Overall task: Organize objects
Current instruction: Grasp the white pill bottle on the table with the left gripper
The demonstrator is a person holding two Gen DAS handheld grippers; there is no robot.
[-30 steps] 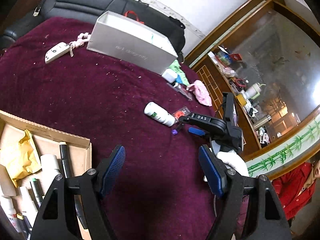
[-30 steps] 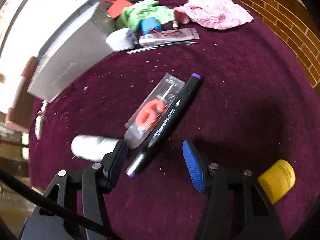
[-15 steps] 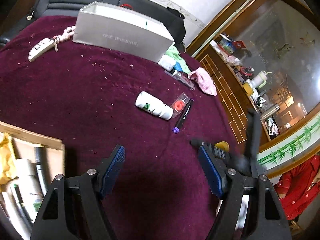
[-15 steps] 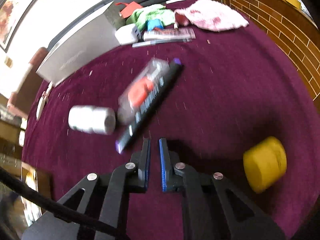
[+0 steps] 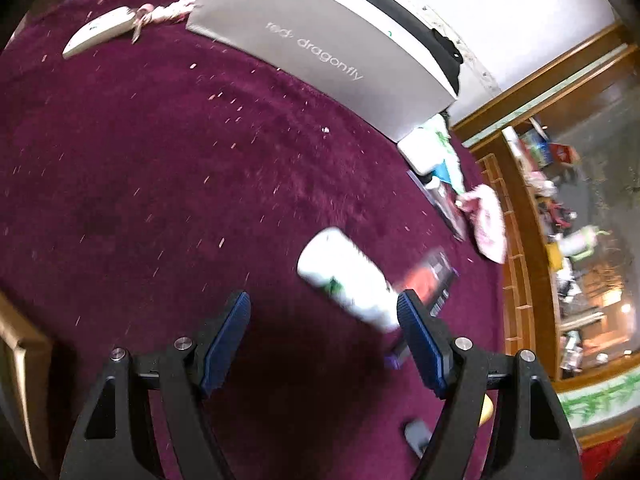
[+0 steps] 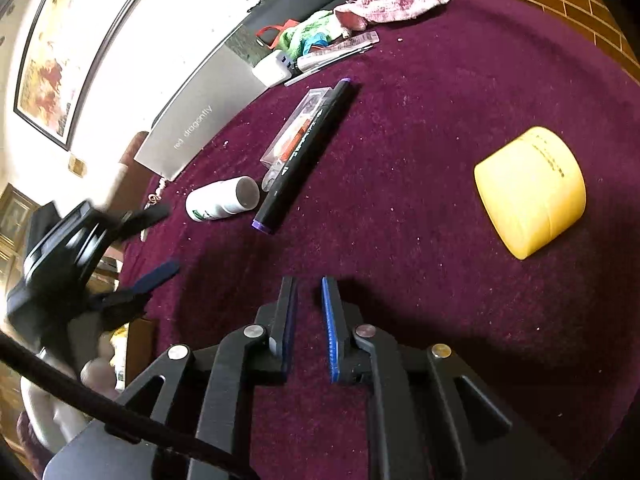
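Tongs first: the left gripper (image 5: 323, 342) is standing wide with nothing between its pads, and the right gripper (image 6: 310, 330) is sitting narrow and empty at the bottom centre of its view. Just beyond the left one's right pad, the white bottle (image 5: 347, 278) is lying on its side on the purple cloth (image 5: 160, 160), touching or nearly touching the black marker (image 6: 306, 152) and the clear packet (image 6: 298, 130) beside it. That crowding is posing the likely trouble: a pad may be nudging the round bottle into rolling, or pinching the marker along with it. The yellow jar (image 6: 530, 192) is resting well apart at the right. Farther off, the grey box (image 5: 324, 60) is lining the upper edge.
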